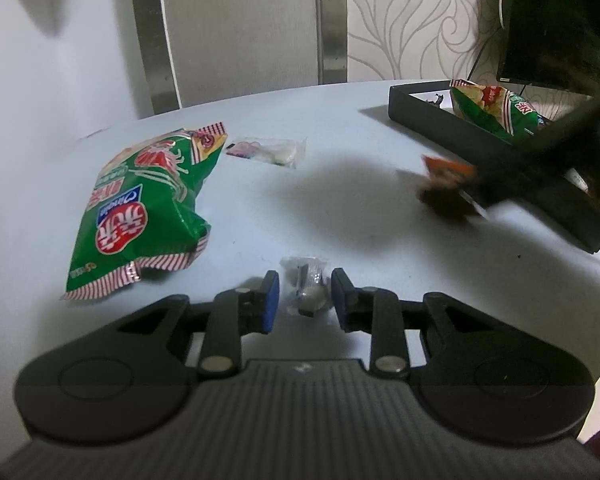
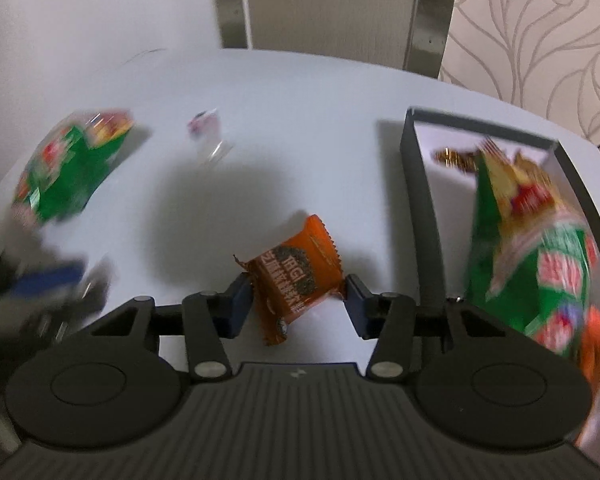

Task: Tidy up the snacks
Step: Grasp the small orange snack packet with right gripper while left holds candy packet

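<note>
My left gripper (image 1: 305,294) is open, its blue pads on either side of a small clear-wrapped snack (image 1: 306,290) on the white table, a gap on each side. My right gripper (image 2: 296,300) holds an orange snack packet (image 2: 294,276) between its jaws, raised above the table; it also shows blurred in the left wrist view (image 1: 446,182). A black box (image 2: 420,208) at the right holds a green chip bag (image 2: 540,248) and a small gold-wrapped snack (image 2: 454,159). Another green chip bag (image 1: 148,204) and a clear packet (image 1: 266,150) lie on the table.
The white table (image 1: 360,128) curves away at the back, with a chair back (image 1: 240,28) behind it and patterned wallpaper to the right. A dark object (image 1: 556,20) stands behind the box. The box (image 1: 432,110) sits at the table's right side.
</note>
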`<action>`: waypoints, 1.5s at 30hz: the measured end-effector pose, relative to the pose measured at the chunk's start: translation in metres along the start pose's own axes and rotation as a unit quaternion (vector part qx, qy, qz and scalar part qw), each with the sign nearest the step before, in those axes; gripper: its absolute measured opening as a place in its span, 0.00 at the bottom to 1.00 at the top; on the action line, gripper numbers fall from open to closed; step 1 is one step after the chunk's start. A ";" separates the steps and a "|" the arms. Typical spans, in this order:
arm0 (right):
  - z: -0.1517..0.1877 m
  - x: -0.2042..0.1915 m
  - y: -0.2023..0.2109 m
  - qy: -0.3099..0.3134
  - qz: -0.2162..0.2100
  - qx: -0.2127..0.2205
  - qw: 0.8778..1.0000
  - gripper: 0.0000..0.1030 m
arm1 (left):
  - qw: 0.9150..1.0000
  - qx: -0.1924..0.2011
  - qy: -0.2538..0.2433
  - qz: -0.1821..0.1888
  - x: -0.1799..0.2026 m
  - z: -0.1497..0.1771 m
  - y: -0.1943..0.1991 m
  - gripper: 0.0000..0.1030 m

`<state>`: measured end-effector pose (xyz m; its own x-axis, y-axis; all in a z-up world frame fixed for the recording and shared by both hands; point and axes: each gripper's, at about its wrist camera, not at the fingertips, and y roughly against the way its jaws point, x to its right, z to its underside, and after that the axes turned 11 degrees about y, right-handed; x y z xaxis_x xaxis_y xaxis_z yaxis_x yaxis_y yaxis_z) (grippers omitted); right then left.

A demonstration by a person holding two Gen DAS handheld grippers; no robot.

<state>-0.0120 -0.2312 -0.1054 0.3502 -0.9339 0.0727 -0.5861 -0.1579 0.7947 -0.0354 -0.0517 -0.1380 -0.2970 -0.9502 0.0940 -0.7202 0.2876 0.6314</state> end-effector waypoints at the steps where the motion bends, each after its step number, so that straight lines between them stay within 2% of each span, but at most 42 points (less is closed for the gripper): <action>1: 0.009 -0.004 0.007 0.000 0.000 0.002 1.000 0.54 | 1.000 0.001 0.001 0.000 0.000 0.000 -0.001 0.35; 5: 0.033 -0.014 0.022 0.011 0.010 0.009 1.000 0.60 | 1.000 0.000 -0.004 0.003 0.002 -0.002 -0.003 0.38; 7: 0.039 -0.016 0.029 0.002 0.018 0.008 1.000 0.69 | 1.000 0.001 -0.010 0.004 0.003 -0.003 -0.004 0.38; 11: 0.049 -0.019 0.046 -0.017 0.021 0.019 0.999 0.70 | 1.000 0.004 -0.016 0.003 0.004 -0.003 -0.005 0.38; 15: 0.056 -0.024 0.048 -0.035 0.034 0.000 0.999 0.70 | 1.000 -0.001 -0.016 0.009 0.002 -0.003 -0.003 0.37; 19: 0.063 -0.025 0.047 -0.065 0.027 -0.011 0.997 0.70 | 1.000 -0.002 -0.014 0.013 -0.002 -0.001 -0.001 0.37; 23: 0.057 -0.025 0.039 -0.087 0.020 -0.008 0.996 0.70 | 1.000 -0.009 -0.013 0.013 -0.002 -0.003 -0.001 0.37; 26: 0.047 -0.021 0.030 -0.107 0.019 -0.004 0.994 0.75 | 1.000 -0.009 -0.014 0.013 -0.002 -0.002 0.000 0.37; 29: 0.038 -0.024 0.022 -0.087 0.029 -0.001 0.996 0.73 | 1.000 -0.010 -0.014 0.013 -0.002 -0.002 0.001 0.37; 31: 0.035 -0.028 0.020 -0.059 0.031 0.003 0.998 0.59 | 1.000 -0.009 -0.014 0.014 -0.002 -0.002 0.000 0.37; 32: 0.034 -0.031 0.019 -0.043 0.026 0.007 0.999 0.58 | 1.000 -0.009 -0.014 0.014 -0.003 -0.002 0.000 0.37; 34: 0.034 -0.034 0.020 -0.028 0.014 0.009 0.999 0.58 | 1.000 -0.009 -0.014 0.013 -0.003 -0.002 0.001 0.38; 37: 0.038 -0.030 0.028 -0.045 0.041 0.011 0.998 0.66 | 1.000 -0.009 -0.011 0.014 -0.004 -0.001 0.001 0.38; 43: 0.051 -0.026 0.027 -0.032 0.047 0.009 0.998 0.66 | 1.000 -0.006 -0.013 0.014 -0.002 0.000 0.001 0.37; 44: 0.049 -0.026 0.026 -0.030 0.043 0.010 0.999 0.64 | 1.000 -0.007 -0.014 0.017 -0.002 -0.001 0.001 0.37; 45: 0.048 -0.026 0.025 -0.026 0.038 0.014 0.999 0.52 | 1.000 -0.008 -0.015 0.018 -0.002 -0.001 0.000 0.37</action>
<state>-0.0714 -0.2262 -0.1162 0.2651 -0.9589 0.1007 -0.6299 -0.0932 0.7710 -0.0344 -0.0499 -0.1372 -0.3406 -0.9355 0.0936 -0.6995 0.3187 0.6397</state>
